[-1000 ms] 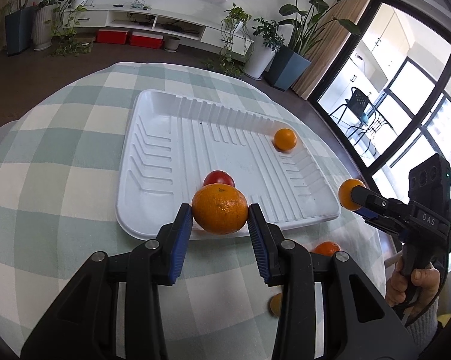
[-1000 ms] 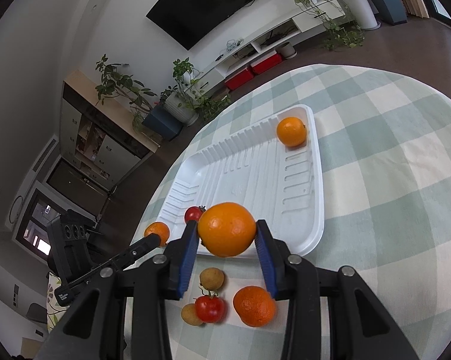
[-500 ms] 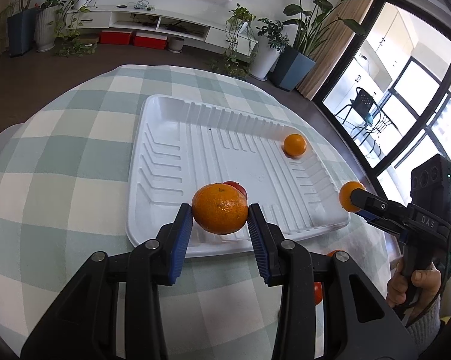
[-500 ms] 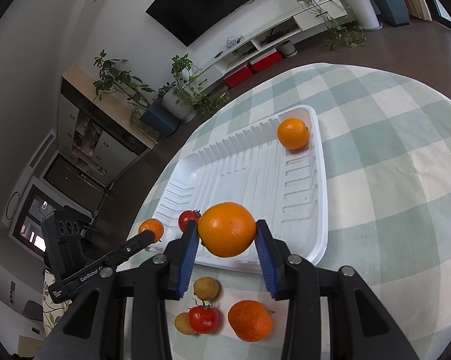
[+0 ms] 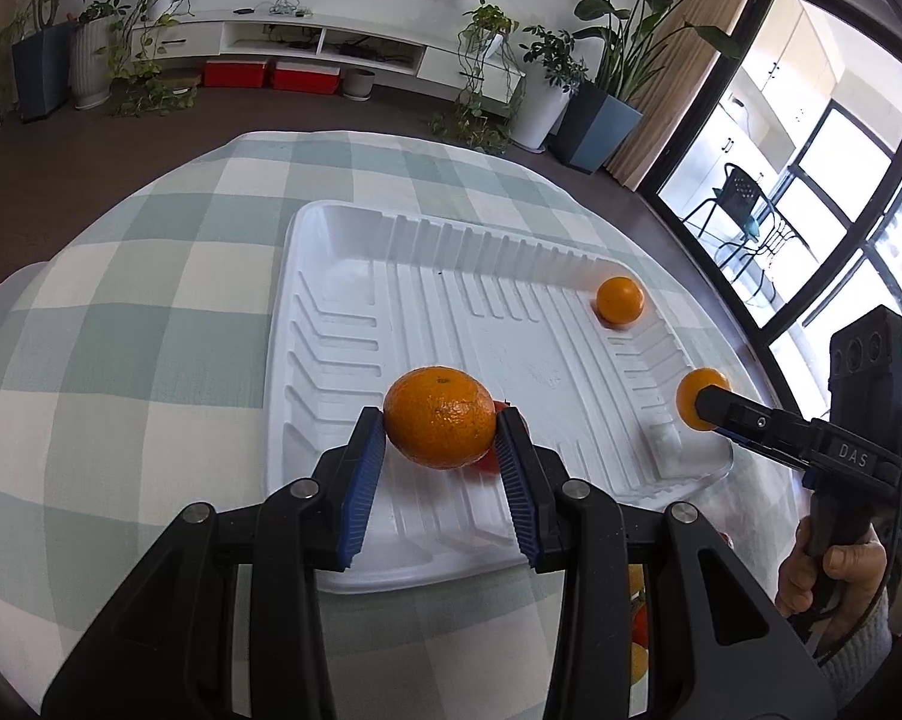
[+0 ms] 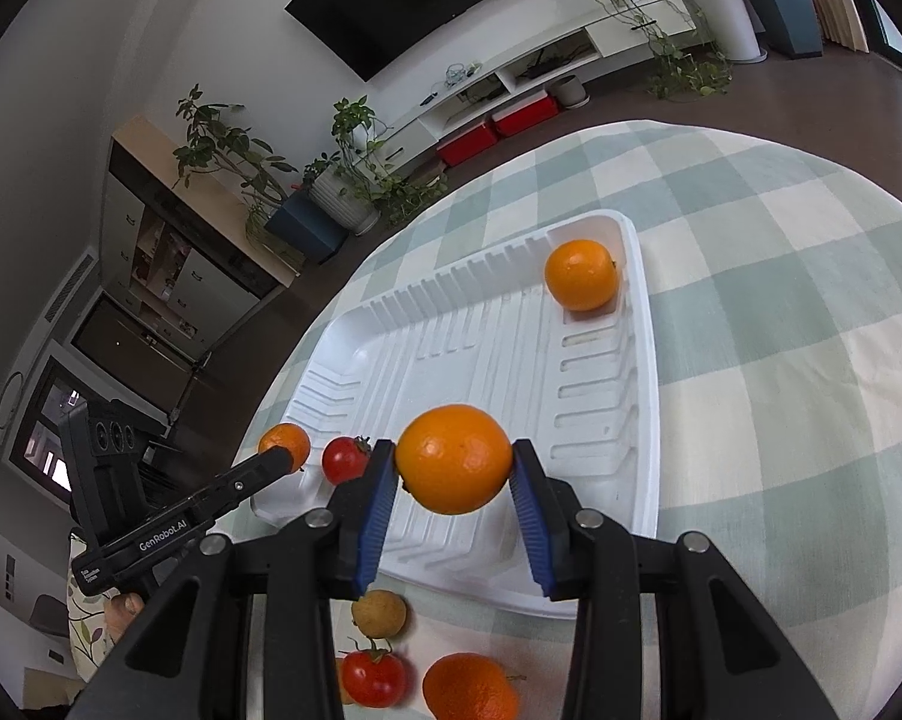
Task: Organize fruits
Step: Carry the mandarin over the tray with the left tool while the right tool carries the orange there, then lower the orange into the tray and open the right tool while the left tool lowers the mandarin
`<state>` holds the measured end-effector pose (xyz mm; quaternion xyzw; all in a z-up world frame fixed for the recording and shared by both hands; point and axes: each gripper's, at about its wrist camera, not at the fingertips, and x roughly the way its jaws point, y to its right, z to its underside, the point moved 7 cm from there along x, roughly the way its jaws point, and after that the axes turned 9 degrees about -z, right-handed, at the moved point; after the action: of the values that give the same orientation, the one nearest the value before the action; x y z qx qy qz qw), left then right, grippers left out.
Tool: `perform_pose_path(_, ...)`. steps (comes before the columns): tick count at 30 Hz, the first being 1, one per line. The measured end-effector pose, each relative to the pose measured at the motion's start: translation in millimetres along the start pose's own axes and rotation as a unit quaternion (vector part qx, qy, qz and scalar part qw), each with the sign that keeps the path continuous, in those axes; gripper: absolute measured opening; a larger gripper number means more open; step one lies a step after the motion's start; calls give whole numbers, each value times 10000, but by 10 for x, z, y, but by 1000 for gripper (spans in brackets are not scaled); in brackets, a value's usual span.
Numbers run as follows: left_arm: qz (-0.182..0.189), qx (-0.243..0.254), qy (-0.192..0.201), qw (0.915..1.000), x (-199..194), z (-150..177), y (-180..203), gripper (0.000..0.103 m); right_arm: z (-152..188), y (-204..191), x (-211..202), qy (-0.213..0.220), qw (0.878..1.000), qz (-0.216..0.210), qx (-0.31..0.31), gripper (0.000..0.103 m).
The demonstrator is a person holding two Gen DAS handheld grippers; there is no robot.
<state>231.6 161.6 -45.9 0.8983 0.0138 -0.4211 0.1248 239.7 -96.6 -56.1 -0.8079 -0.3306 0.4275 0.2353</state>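
Your left claw (image 5: 441,441) is clamped on a bumpy-skinned orange (image 5: 440,417), pinched between both blue pads above the near edge of the white tray (image 5: 342,324). Your right claw (image 6: 454,477) grips a smoother orange (image 6: 454,459) the same way, over the tray's near right part. One more orange (image 6: 581,275) sits in the tray's far corner, and a tomato (image 6: 344,459) lies inside by the left claw. Leftover fruit waits on the worktop (image 6: 781,330).

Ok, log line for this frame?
left gripper: holding orange | right gripper: holding orange | tray: one orange, one tomato
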Motion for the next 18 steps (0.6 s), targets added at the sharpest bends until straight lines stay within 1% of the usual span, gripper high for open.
perform_pose_path(9,-104,82,-66,9999,212,-145,-16,36,-57,63,123,-64,9998,162,-116,41)
perform_pose_path(18,-204,144,-133,9996,374,-199,-23,36,-86,75,184,-115,9987,369,-341,41)
